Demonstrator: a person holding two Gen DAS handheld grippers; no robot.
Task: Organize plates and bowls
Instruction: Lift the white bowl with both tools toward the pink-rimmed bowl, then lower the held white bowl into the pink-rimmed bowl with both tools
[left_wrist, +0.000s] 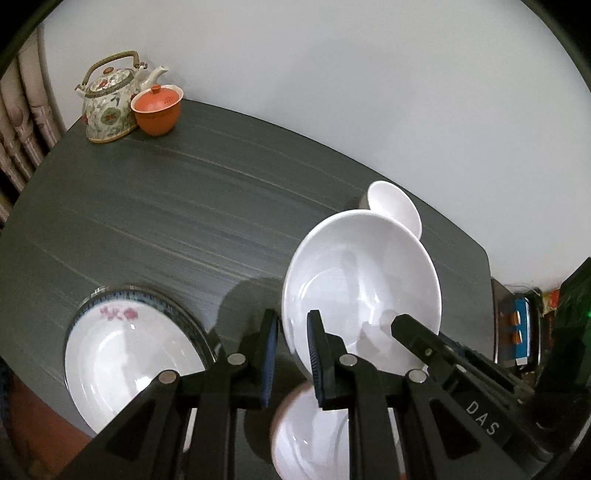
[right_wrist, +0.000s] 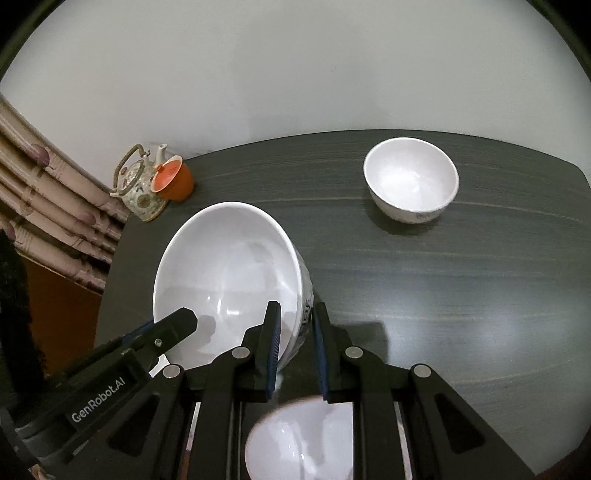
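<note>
A large white bowl (left_wrist: 354, 273) hangs tilted above the dark table (left_wrist: 166, 206), held at opposite sides of its rim. My left gripper (left_wrist: 293, 318) is shut on its near rim in the left wrist view. My right gripper (right_wrist: 296, 307) is shut on the patterned wall of the same bowl (right_wrist: 225, 273). Each gripper shows in the other's view, the right gripper (left_wrist: 400, 322) and the left gripper (right_wrist: 184, 318). A smaller white bowl (right_wrist: 303, 439) sits blurred below the fingers. Another small bowl (right_wrist: 412, 181) stands far right. A flowered, blue-rimmed plate (left_wrist: 122, 350) lies at the left.
A floral teapot (left_wrist: 109, 99) and an orange lidded cup (left_wrist: 158, 109) stand at the table's far left corner by the white wall. Curtains (right_wrist: 48, 206) hang to the left. Cluttered items (left_wrist: 517, 328) sit beyond the table's right edge.
</note>
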